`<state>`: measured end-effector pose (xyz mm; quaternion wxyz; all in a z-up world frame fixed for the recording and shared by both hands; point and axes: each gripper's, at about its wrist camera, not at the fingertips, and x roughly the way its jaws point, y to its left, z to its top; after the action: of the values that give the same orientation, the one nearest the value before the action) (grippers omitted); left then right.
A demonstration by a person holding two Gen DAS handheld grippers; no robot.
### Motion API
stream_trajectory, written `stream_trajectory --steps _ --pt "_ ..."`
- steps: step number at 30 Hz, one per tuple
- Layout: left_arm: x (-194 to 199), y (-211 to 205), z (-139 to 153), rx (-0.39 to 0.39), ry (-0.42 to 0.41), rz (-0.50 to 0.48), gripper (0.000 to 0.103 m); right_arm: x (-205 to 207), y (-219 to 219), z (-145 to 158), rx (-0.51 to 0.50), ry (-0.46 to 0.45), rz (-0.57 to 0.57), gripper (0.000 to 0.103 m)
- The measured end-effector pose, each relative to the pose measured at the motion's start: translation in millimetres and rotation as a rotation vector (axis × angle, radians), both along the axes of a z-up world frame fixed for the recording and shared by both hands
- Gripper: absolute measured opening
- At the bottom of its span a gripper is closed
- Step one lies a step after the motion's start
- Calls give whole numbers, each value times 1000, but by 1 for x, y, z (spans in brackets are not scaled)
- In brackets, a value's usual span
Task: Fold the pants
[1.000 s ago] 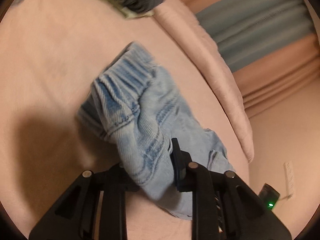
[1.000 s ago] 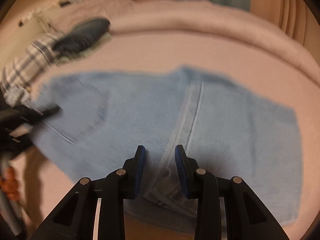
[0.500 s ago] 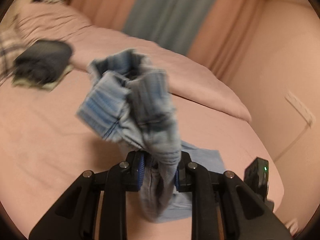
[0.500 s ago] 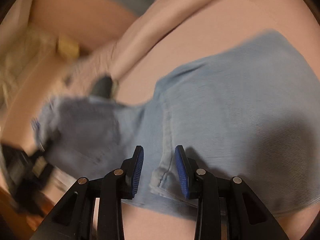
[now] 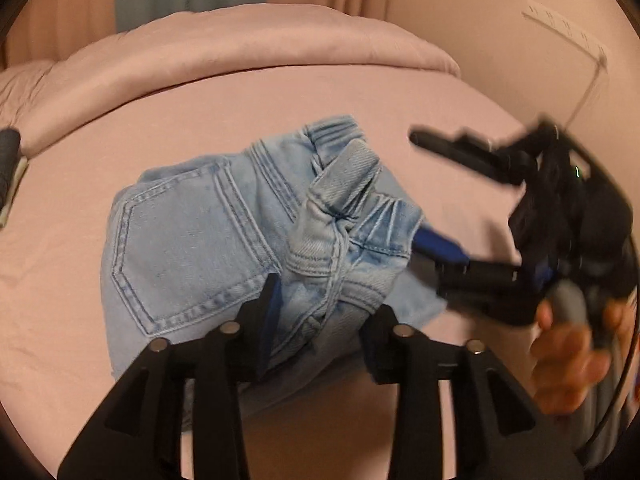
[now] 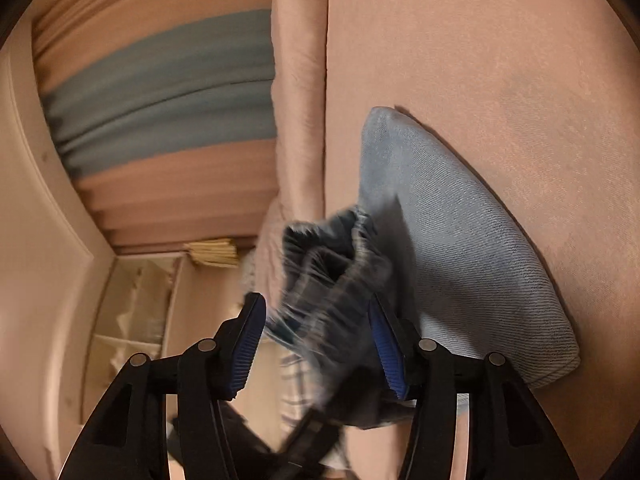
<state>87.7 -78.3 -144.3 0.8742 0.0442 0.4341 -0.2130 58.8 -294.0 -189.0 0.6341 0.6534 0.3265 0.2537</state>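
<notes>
Light blue jeans [image 5: 188, 240] lie doubled over on the pink bed sheet [image 5: 120, 120], back pocket up and waistband [image 5: 340, 184] bunched on top. My left gripper [image 5: 324, 308] straddles the lower part of the bunch. Its jaws are opening, with denim loose between them. The right gripper [image 5: 420, 188] comes in from the right, held by a hand [image 5: 568, 360], its blue pad [image 5: 440, 246] under the waistband edge. In the right wrist view the jeans [image 6: 460, 240] spread to the right and a blurred waistband fold [image 6: 328, 280] hangs between my right gripper [image 6: 316, 340], whose jaws are opening.
A rolled pink duvet [image 5: 240, 52] runs along the back of the bed. A dark folded garment [image 5: 8, 160] sits at the left edge. Curtains [image 6: 160, 92], shelves [image 6: 132, 320] and a plaid cloth [image 6: 296, 392] show beyond the bed. A cable hangs on the wall [image 5: 588, 92].
The left gripper carried the waistband end across the bed and brought it down onto the rest of the jeans. Both grippers' jaws have spread wider. The right gripper's view has rolled sideways.
</notes>
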Motion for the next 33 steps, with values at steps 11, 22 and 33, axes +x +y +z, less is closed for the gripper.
stream_trajectory --steps 11,22,33 --pt "-37 63 19 -181 -7 89 95 12 12 19 -168 63 89 70" --pt "-70 172 -12 -246 99 384 95 40 59 51 -643 88 179 43" --pt "-72 174 -15 -280 116 392 95 30 13 96 -728 -29 51 32"
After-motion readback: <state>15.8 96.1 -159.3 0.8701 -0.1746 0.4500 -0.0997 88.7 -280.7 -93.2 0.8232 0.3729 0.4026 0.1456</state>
